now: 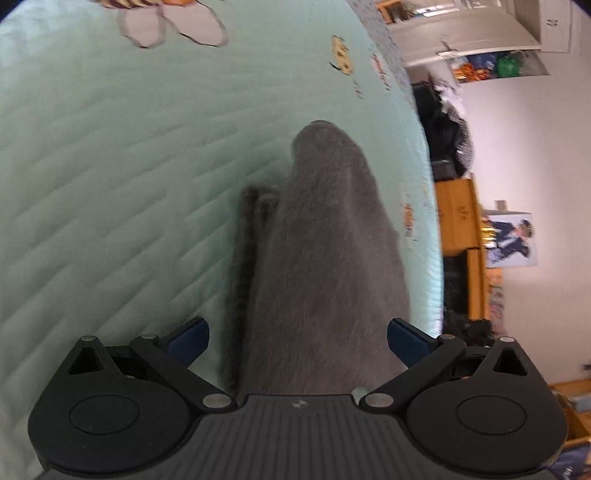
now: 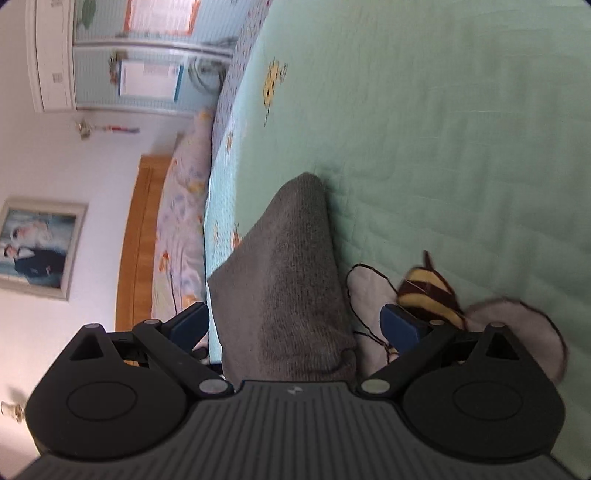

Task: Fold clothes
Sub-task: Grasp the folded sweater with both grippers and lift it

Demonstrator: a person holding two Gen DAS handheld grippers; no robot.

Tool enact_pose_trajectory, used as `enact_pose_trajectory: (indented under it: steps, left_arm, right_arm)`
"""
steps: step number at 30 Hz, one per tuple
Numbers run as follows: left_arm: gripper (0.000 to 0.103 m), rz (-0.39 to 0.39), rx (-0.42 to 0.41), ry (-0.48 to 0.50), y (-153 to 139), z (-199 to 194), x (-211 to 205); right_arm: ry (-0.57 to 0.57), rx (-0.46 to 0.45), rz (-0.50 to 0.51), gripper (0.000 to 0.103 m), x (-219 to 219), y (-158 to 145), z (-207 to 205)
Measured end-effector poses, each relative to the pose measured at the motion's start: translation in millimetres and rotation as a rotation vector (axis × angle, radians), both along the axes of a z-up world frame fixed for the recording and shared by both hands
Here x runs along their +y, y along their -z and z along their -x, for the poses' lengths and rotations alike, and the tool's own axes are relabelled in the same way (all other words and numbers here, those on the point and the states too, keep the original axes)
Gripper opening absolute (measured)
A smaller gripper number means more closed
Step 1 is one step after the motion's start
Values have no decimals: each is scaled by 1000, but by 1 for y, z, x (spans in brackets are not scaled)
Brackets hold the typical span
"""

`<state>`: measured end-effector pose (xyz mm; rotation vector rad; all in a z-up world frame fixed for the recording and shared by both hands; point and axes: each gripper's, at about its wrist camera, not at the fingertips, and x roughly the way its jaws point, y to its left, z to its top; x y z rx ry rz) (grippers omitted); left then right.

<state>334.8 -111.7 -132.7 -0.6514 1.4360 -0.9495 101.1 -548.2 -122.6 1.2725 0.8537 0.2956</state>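
A grey knit garment [image 1: 321, 258] hangs forward from between the fingers of my left gripper [image 1: 297, 339] over a mint-green quilted bedspread [image 1: 110, 166]; a darker ribbed edge [image 1: 245, 258] runs along its left side. The blue finger pads [image 1: 190, 338] stand wide apart, with cloth draped between them. The same grey garment [image 2: 288, 280] drapes between the spread fingers of my right gripper [image 2: 293, 328], above the bedspread [image 2: 461, 129]. The cloth hides whatever holds it at each gripper's base.
The bedspread has embroidered bees: one [image 2: 432, 295] by my right gripper, one at the left view's top [image 1: 173, 22]. The bed edge [image 1: 428, 184] runs beside a wooden cabinet [image 1: 458, 229]. A wooden headboard [image 2: 136, 240], pillows [image 2: 184, 221] and a wardrobe [image 2: 129, 55] stand beyond.
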Motion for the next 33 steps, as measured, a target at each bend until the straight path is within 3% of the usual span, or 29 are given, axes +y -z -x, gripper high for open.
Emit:
enact_pose_trajectory:
  steps: [3, 7, 11, 15, 16, 19, 20, 22, 27, 33]
  left_arm:
    - [102, 21, 28, 43, 11, -12, -22]
    - [102, -21, 3, 116, 10, -20, -50]
    - [102, -16, 8, 118, 12, -21, -61]
    - [102, 12, -43, 105, 12, -8, -66]
    - [102, 17, -52, 103, 12, -5, -66]
    - [97, 14, -70, 99, 9, -4, -67]
    - [94, 2, -72, 94, 7, -4, -66]
    - [77, -31, -77, 83, 5, -3, -65]
    - [57, -58, -109, 50, -3, 3, -58]
    - [46, -45, -145, 3, -15, 11, -50]
  right_arm:
    - [-29, 30, -15, 102, 4, 1, -16]
    - [-81, 68, 7, 103, 17, -6, -38]
    - [-150, 80, 28, 103, 47, -8, -62]
    - [-171, 70, 81, 103, 61, -14, -66]
    - [-166, 68, 86, 98, 60, -15, -64]
    - [-133, 101, 134, 64, 54, -16, -53]
    - [-125, 102, 127, 58, 51, -14, -50]
    - [-110, 100, 122, 54, 48, -12, -45]
    - [-85, 68, 175, 48, 59, -7, -45]
    - [-65, 15, 273, 40, 70, -24, -50]
